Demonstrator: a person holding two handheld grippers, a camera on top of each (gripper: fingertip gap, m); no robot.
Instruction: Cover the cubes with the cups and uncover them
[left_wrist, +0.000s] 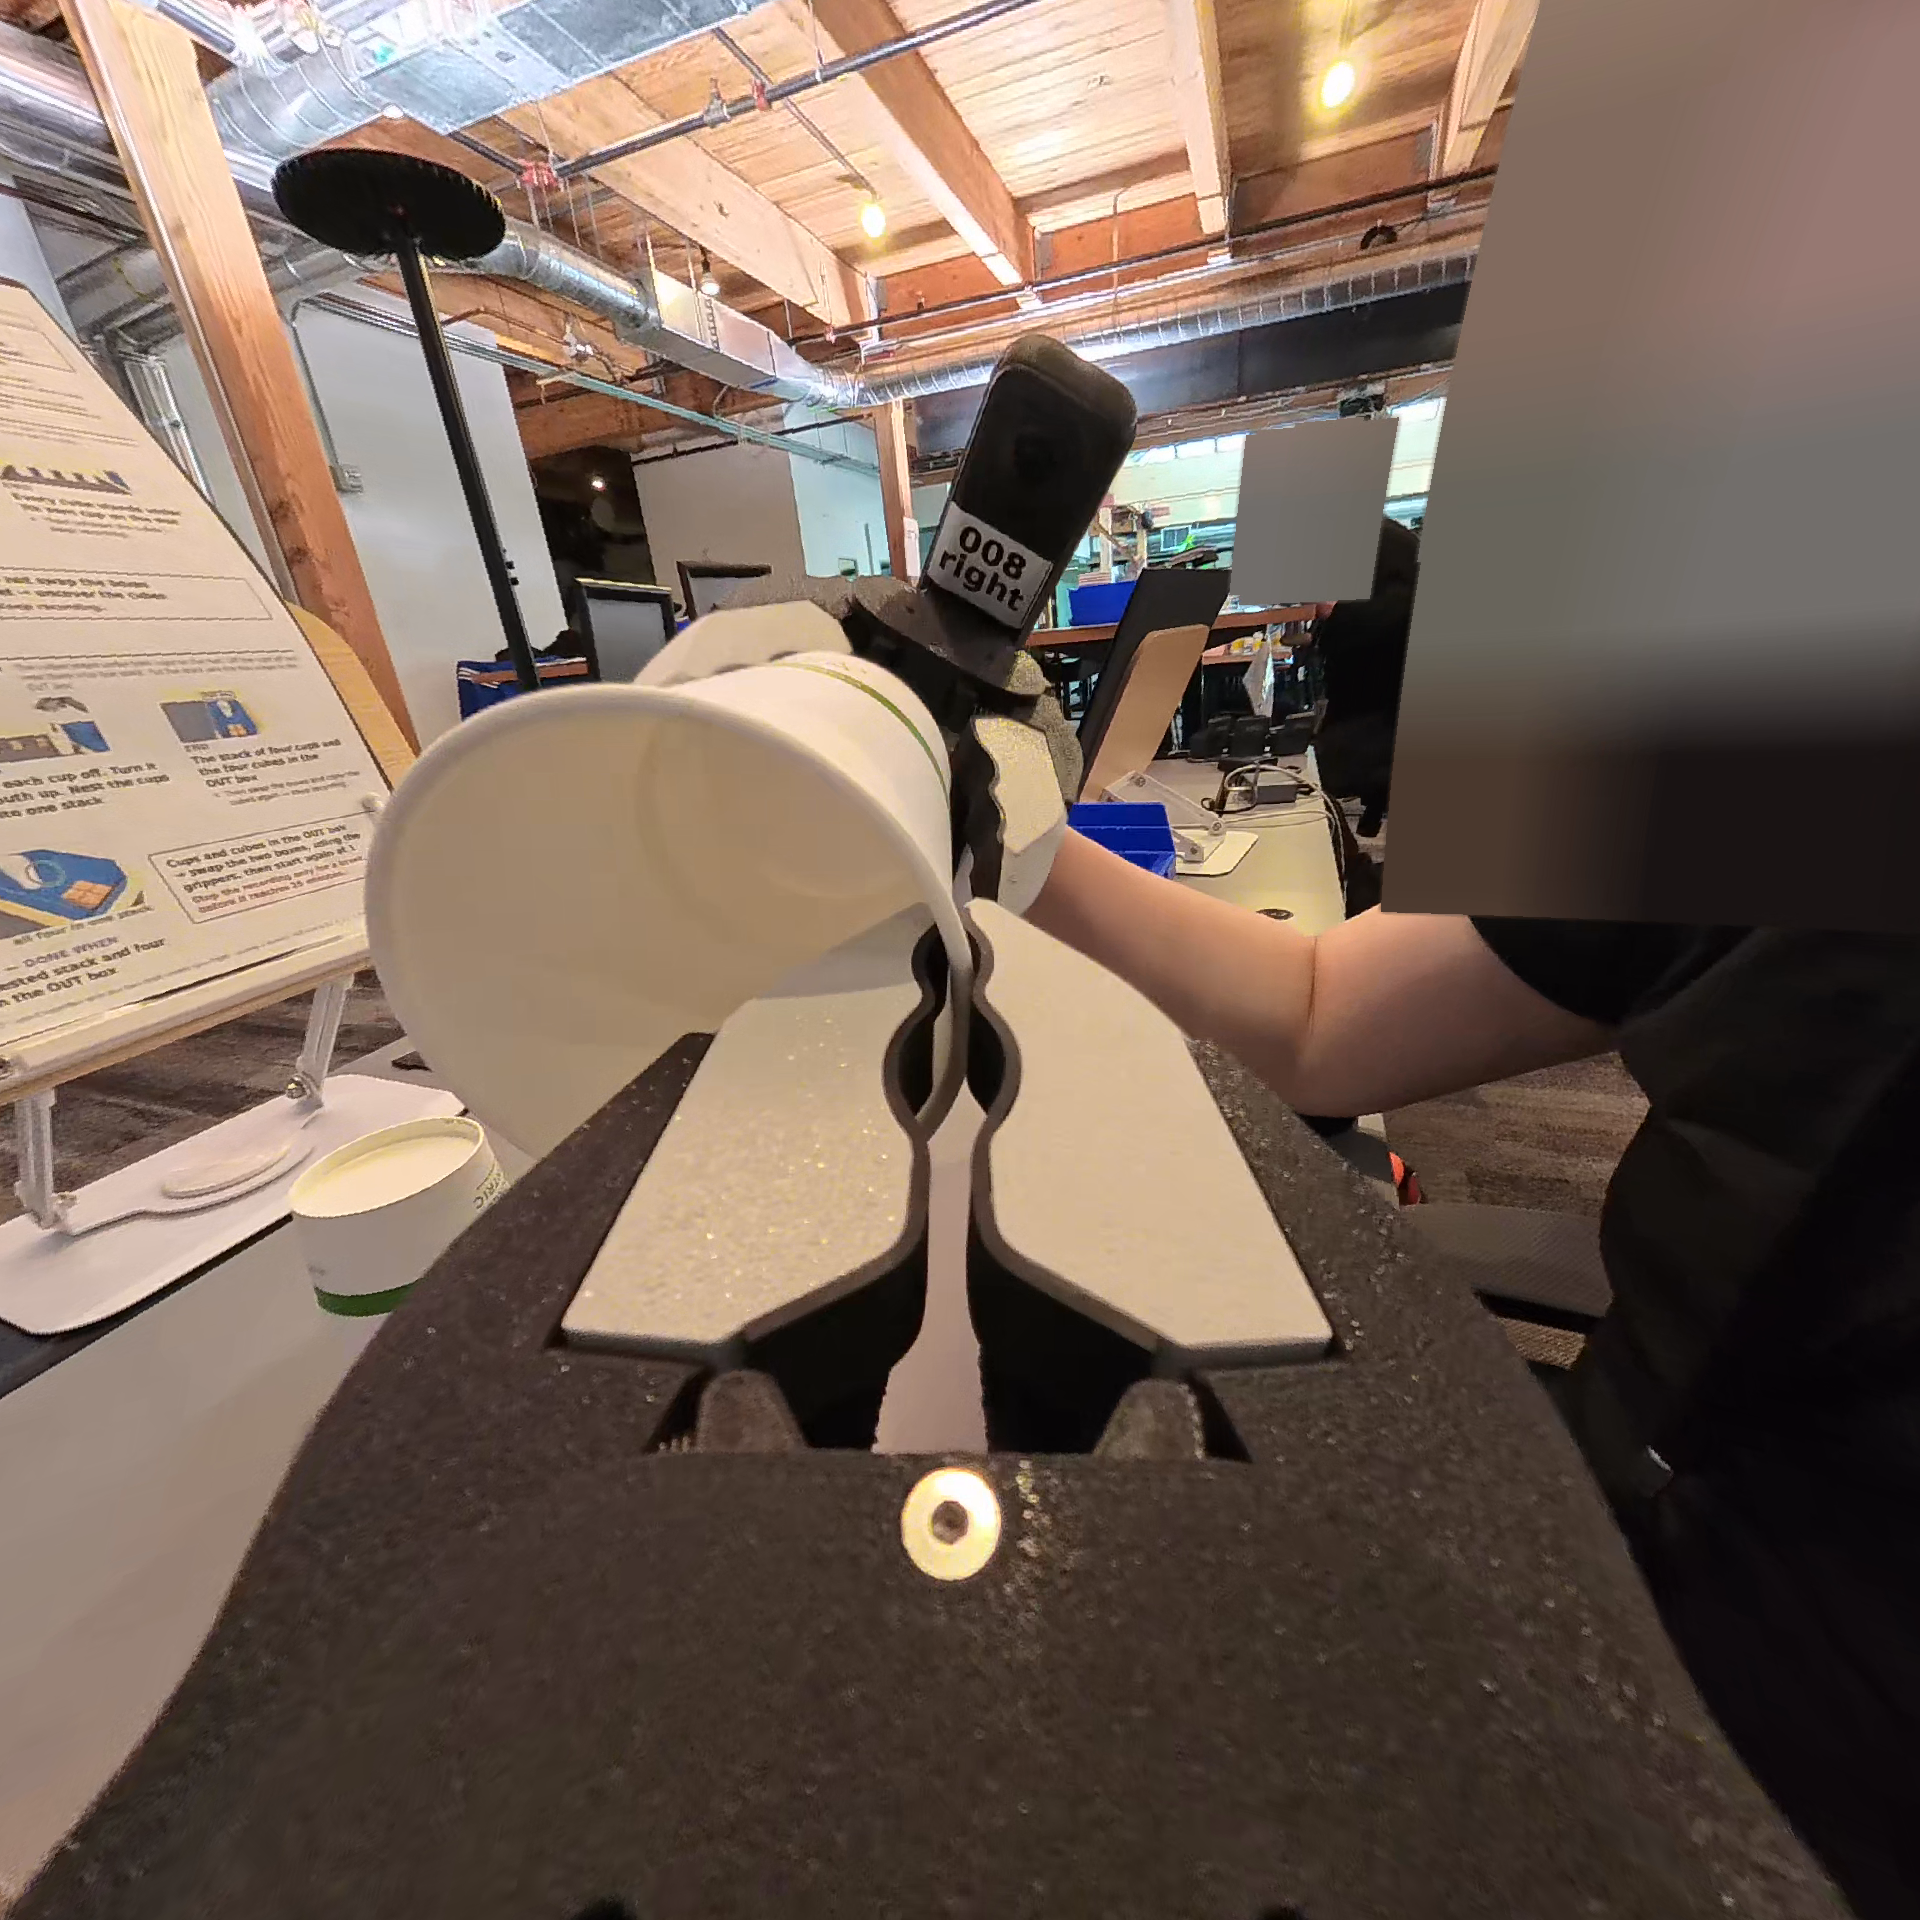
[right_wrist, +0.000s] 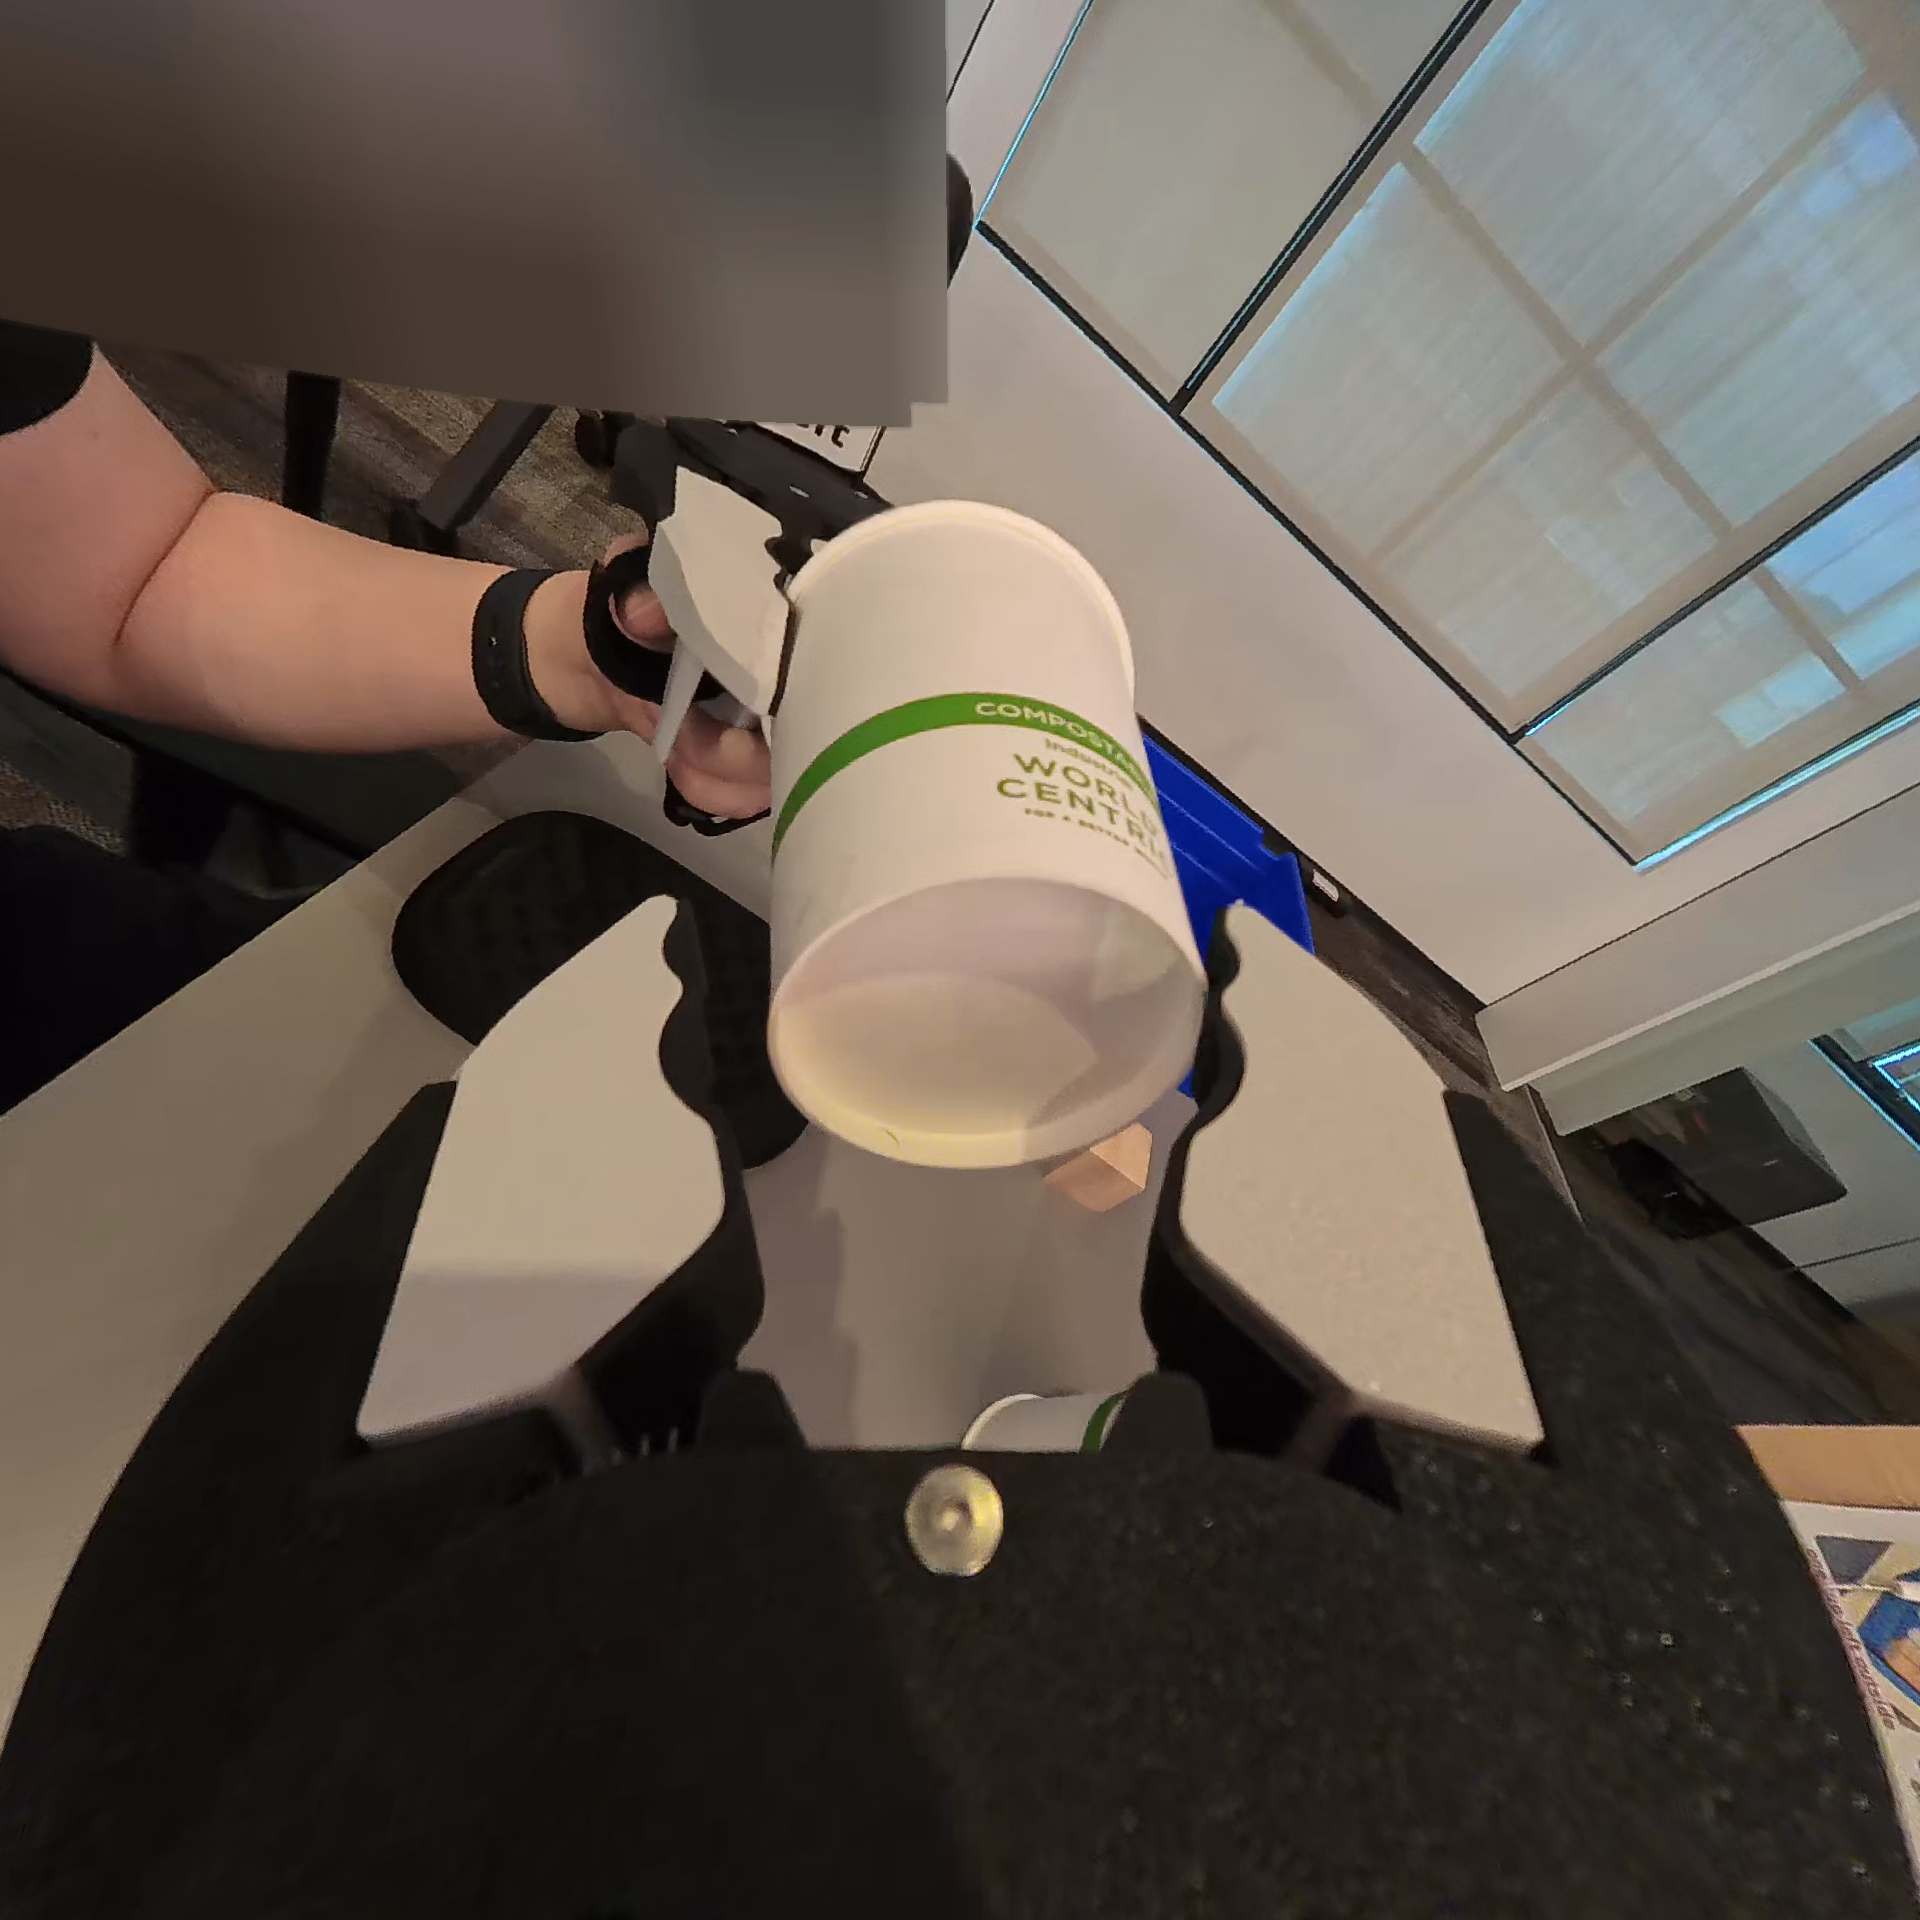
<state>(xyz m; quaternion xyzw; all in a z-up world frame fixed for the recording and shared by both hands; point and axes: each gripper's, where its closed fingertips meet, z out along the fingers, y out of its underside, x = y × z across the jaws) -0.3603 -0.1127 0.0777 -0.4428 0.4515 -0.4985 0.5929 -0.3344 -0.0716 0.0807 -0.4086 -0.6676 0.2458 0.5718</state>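
A: Why does the white cup (left_wrist: 665, 883) hang sideways in the air?

B: The left hand-held gripper (left_wrist: 958, 997) pinches its rim, fingers nearly together with one wall of paper between them. That thin grip lets the cup swing freely, mouth toward the left wrist view, base toward the other tool.

A: And the right hand-held gripper (right_wrist: 951, 1023)?

B: Its fingers stand wide apart on either side of the cup's base, which sits close to the right-hand finger; whether it touches is hard to tell. It grips nothing yet. It looks placed to take the body, probably so the cup can be turned mouth down.

A: Where is the cube?

B: One wooden cube (right_wrist: 1101, 1169) lies on the desk (right_wrist: 208, 1101), just below the cup's base in the right wrist view, uncovered. A blue bin (right_wrist: 1226, 842) sits behind.

A: Other cups?

B: A second cup (left_wrist: 390, 1210) stands upside down on the desk by the instruction board (left_wrist: 156, 675); whether it hides a cube cannot be seen.
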